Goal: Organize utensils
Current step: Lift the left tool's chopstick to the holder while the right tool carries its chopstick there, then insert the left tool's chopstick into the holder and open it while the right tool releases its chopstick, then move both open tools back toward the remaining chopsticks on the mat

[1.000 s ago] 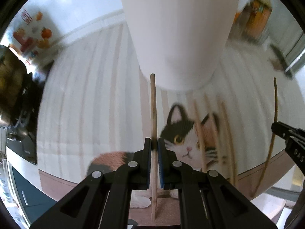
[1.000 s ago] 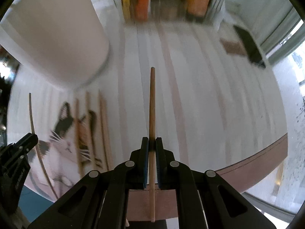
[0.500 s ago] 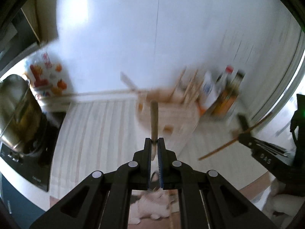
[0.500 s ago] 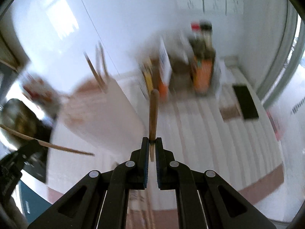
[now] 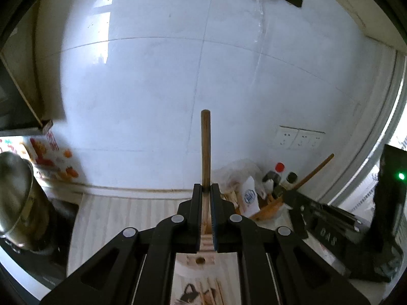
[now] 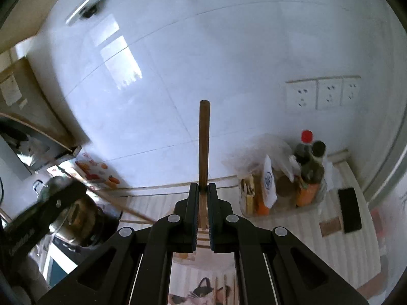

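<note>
My left gripper (image 5: 206,186) is shut on a brown wooden chopstick (image 5: 205,147) that sticks up in front of the white tiled wall. Just under its fingers shows the wooden top of the white utensil holder (image 5: 201,260), with a round hole in it. My right gripper (image 6: 203,185) is likewise shut on a second chopstick (image 6: 204,147). Each gripper shows in the other's view: the right gripper (image 5: 295,198) at the right with its chopstick slanting up, the left gripper (image 6: 58,198) at the left. Loose chopsticks (image 6: 223,289) lie on the cat-print mat (image 6: 201,294) below.
A steel pot (image 5: 12,193) stands on a cooktop at the left. Sauce bottles (image 6: 309,157) and a white bag (image 6: 269,183) crowd the back right corner by the wall sockets (image 6: 323,92). A flat black object (image 6: 352,208) lies on the striped counter (image 6: 287,228).
Both grippers have risen with their chopsticks from low over the cat mat to above the white holder. The views now face the wall instead of the mat.
</note>
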{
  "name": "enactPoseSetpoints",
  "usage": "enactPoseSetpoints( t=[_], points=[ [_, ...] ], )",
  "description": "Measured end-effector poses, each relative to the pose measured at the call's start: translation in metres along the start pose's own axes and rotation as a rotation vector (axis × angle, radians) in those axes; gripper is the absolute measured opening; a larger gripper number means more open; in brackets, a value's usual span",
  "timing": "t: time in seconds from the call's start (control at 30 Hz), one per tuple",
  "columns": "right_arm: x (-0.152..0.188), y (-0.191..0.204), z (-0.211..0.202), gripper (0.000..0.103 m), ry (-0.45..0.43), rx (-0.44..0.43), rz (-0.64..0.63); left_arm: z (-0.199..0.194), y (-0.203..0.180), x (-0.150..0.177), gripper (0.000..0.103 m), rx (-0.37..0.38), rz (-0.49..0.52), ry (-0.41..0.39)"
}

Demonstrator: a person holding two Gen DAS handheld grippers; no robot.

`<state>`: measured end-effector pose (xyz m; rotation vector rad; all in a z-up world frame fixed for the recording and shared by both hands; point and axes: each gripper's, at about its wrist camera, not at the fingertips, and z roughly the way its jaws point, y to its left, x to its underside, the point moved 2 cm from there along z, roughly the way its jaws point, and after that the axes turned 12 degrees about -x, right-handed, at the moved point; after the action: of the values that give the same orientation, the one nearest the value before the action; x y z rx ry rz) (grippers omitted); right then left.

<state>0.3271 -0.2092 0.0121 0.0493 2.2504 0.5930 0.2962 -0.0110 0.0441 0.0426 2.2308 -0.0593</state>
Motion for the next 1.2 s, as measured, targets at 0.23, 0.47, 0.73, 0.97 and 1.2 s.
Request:
enactPoseSetpoints(
  t=[0.23,0.47,0.73,0.97,1.2],
  points=[
    [-0.005,-0.009,0.050,0.006,0.075,0.021,0.004,0.062,-0.006,-0.002,0.003,-0.001,0.042,0.127],
    [-0.001,-0.031,0.092,0.007,0.197,0.041,0.073,0.114,-0.004,0.015,0.005,0.010,0.057,0.298],
    [0.004,-0.041,0.081,0.032,0.198,0.024,0.143,0.083,0.019,0.016,0.059,-0.028,0.000,0.263],
    [0.024,-0.046,0.046,0.053,0.177,0.089,0.161,0.057,0.048,0.039,0.097,-0.155,-0.019,0.179],
    [0.075,-0.061,0.037,0.071,0.210,0.110,0.202,0.052,0.056,0.099,0.103,-0.224,0.001,0.179]
  ],
)
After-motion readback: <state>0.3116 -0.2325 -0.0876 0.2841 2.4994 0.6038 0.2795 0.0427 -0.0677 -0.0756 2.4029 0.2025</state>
